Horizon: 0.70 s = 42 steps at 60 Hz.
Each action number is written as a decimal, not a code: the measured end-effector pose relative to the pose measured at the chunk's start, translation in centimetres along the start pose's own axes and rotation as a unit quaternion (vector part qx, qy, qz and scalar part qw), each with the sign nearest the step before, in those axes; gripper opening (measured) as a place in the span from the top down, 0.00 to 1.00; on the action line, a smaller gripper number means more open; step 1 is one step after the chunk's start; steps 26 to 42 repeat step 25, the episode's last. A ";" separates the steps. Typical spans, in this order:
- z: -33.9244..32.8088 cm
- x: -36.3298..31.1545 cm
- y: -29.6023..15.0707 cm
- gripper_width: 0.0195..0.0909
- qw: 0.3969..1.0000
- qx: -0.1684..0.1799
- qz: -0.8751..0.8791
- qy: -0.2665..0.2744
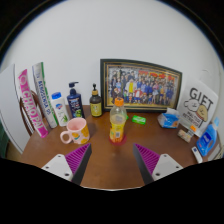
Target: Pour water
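Orange-capped bottle (118, 122) stands untouched on the worktop (110, 160) just ahead of the wide-open, empty gripper (112, 160), pink mug (75, 131) beside it; nothing poured yet, grasping remains

The setting looks like a room in a home or a small office. A wooden tabletop (100, 165) stands against a plain white wall and carries a framed group photograph (141, 87) leaning upright, a pink mug (75, 131), an orange-capped drink bottle (118, 122), pump and lotion bottles (75, 100), and a box printed "GIFT" (201, 102).
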<state>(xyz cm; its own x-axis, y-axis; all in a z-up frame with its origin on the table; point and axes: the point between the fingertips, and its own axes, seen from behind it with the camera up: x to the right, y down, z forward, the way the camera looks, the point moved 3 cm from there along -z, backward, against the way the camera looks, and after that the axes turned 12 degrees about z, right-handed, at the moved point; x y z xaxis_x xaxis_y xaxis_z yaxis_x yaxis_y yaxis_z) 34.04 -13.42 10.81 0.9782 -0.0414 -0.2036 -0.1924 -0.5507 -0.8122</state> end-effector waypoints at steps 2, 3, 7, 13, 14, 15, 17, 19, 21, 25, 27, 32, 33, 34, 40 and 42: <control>-2.2 -0.1 0.3 0.07 1.000 0.001 -0.001 0.008; -3.2 -0.5 0.6 0.08 1.000 0.003 -0.001 0.014; -6.7 -1.3 1.6 0.08 1.000 0.008 -0.007 0.023; -10.8 -2.5 2.9 0.08 0.999 0.017 -0.020 0.027; -11.4 -2.7 3.1 0.08 0.999 0.017 -0.023 0.028; -11.9 -2.7 3.3 0.08 0.999 0.017 -0.025 0.027; -12.8 -2.9 3.7 0.08 0.999 0.018 -0.028 0.027; -13.5 -3.5 3.9 0.07 0.999 0.021 -0.024 0.024; -14.1 -3.8 4.0 0.07 0.999 0.023 -0.017 0.023; -15.0 -3.8 4.1 0.08 0.999 0.030 -0.015 0.028; -15.0 -3.8 4.1 0.08 0.999 0.030 -0.015 0.028; -15.0 -3.8 4.1 0.08 0.999 0.030 -0.015 0.028; -15.0 -3.8 4.1 0.08 0.999 0.030 -0.015 0.028; -15.0 -3.8 4.1 0.08 0.999 0.030 -0.015 0.028; -15.0 -3.8 4.1 0.08 0.999 0.030 -0.015 0.028; -15.0 -3.8 4.1 0.08 0.999 0.030 -0.015 0.028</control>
